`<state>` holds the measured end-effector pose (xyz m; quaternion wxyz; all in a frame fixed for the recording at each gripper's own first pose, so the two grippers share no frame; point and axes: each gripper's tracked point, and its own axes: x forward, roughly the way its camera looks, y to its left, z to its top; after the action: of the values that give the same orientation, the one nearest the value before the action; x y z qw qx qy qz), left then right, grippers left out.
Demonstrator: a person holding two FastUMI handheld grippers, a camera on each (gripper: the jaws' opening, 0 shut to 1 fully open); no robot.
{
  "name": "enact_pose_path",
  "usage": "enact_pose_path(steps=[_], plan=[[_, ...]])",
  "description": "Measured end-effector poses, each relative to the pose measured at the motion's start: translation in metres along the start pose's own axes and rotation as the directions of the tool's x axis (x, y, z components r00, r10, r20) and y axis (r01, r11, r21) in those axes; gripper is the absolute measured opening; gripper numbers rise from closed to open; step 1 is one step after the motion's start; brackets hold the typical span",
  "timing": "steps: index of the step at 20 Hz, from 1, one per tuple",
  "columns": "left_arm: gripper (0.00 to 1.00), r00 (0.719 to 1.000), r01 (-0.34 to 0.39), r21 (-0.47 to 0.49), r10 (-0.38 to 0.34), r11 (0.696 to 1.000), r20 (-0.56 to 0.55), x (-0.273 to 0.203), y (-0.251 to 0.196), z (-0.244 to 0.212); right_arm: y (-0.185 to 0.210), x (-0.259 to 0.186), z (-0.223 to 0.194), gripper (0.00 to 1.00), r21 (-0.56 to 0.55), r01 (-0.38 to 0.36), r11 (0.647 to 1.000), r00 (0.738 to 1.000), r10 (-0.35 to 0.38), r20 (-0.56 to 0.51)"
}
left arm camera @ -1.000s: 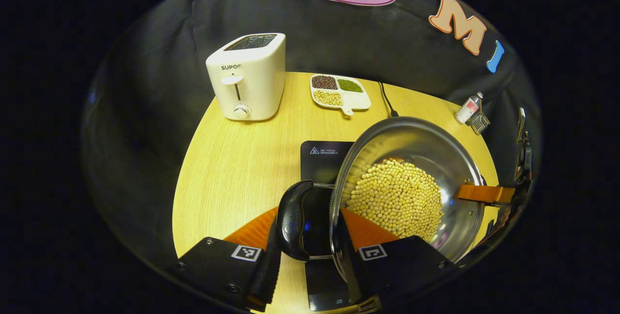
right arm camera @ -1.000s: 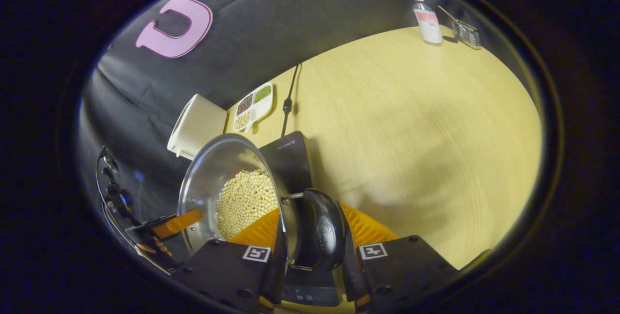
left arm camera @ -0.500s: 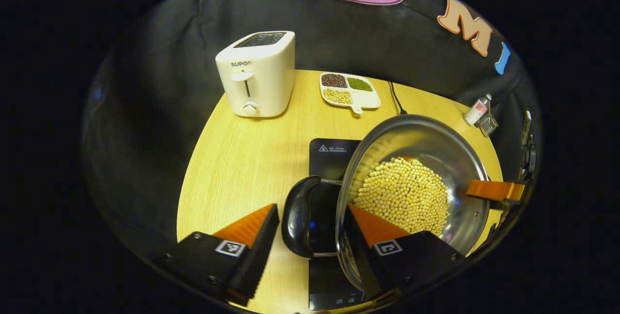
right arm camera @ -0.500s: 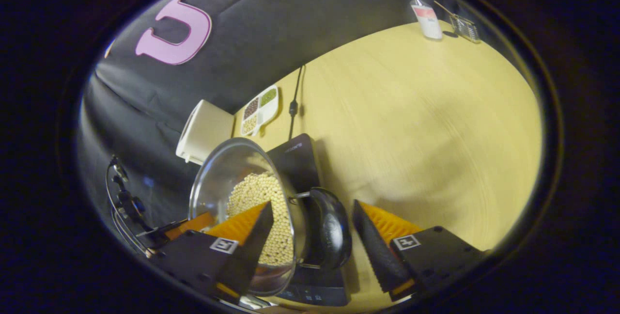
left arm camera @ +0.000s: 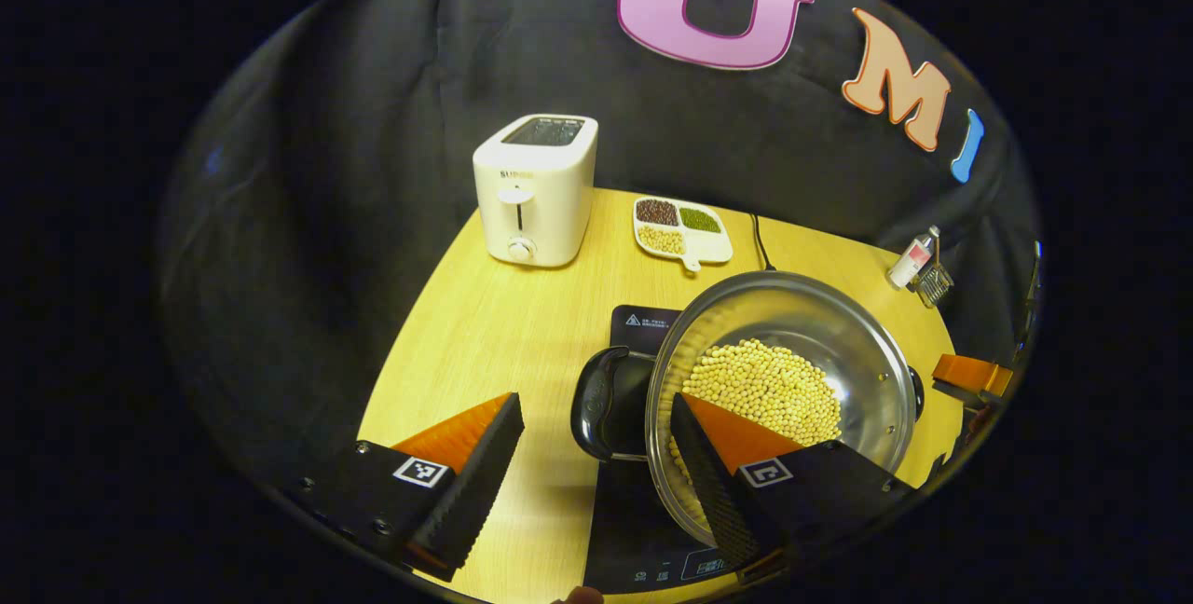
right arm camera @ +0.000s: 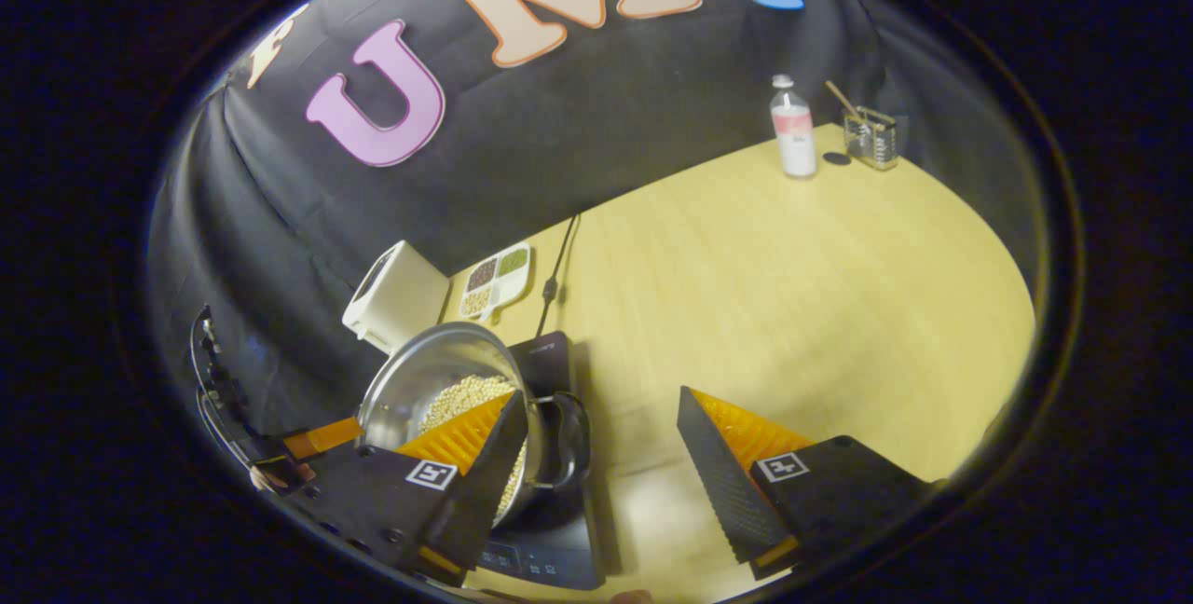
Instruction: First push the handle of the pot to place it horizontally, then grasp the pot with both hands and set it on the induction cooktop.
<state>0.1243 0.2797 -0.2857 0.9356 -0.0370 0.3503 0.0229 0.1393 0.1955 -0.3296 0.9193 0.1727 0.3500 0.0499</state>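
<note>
Steel pot (left arm camera: 792, 371) of dry beans, resting on the induction cooktop (left arm camera: 643, 324) on the counter (right arm camera: 792, 287): judged heavy, rigid, slippery-walled, best taken by its two side handles (left arm camera: 596, 404); left gripper (left arm camera: 596, 464) and right gripper (right arm camera: 596, 455) both wide open, empty.

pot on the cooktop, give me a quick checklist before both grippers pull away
1. Pot sits on the induction cooktop: ok.
2. Left gripper open, jaws wide apart and off the pot's left handle: ok.
3. Right gripper open, clear of the right handle: ok.
4. Pot upright, beans level inside: ok.
5. Pot centred on the cooktop's heating zone: cannot tell, the pot hides it.
6. Retreat path free of the toaster and bean tray, both far back: ok.
</note>
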Motion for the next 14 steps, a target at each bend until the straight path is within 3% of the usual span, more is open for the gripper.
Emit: enact_pose_path(steps=[3,6,7,8,9,11,12,13,14], plan=[[0.97,0.993,-0.079,0.064,0.073,0.995,0.092,-0.035,0.010,0.020,-0.017,-0.029,0.021,1.00,0.005,0.026,1.000,0.997,-0.026,0.073],[0.97,0.979,-0.128,0.134,0.103,0.983,0.177,-0.067,0.005,0.036,-0.030,-0.060,0.039,1.00,0.007,0.035,0.999,0.989,-0.036,0.145],[0.97,0.973,-0.138,0.149,0.106,0.979,0.205,-0.077,-0.001,0.041,-0.029,-0.069,0.044,0.92,0.012,0.026,1.000,0.986,-0.028,0.165],[0.97,0.970,-0.140,0.160,0.102,0.977,0.223,-0.084,-0.008,0.042,-0.034,-0.075,0.050,0.92,0.019,0.018,1.000,0.983,-0.022,0.181],[0.97,0.967,-0.142,0.165,0.102,0.976,0.233,-0.092,-0.015,0.043,-0.035,-0.086,0.056,1.00,0.022,0.006,1.000,0.981,-0.010,0.194],[0.95,0.965,-0.137,0.160,0.095,0.978,0.246,-0.106,-0.034,0.042,-0.043,-0.109,0.066,1.00,-0.014,0.003,1.000,0.977,0.001,0.215],[0.95,0.961,-0.139,0.151,0.097,0.979,0.261,-0.114,-0.044,0.043,-0.046,-0.122,0.072,0.91,-0.047,0.003,0.999,0.974,0.008,0.227],[0.95,0.955,-0.146,0.138,0.103,0.980,0.280,-0.122,-0.053,0.044,-0.048,-0.134,0.080,0.91,-0.083,-0.005,0.997,0.970,0.025,0.243],[0.95,0.946,-0.153,0.120,0.111,0.981,0.303,-0.131,-0.062,0.046,-0.050,-0.147,0.087,1.00,-0.113,-0.010,0.994,0.965,0.040,0.261]])
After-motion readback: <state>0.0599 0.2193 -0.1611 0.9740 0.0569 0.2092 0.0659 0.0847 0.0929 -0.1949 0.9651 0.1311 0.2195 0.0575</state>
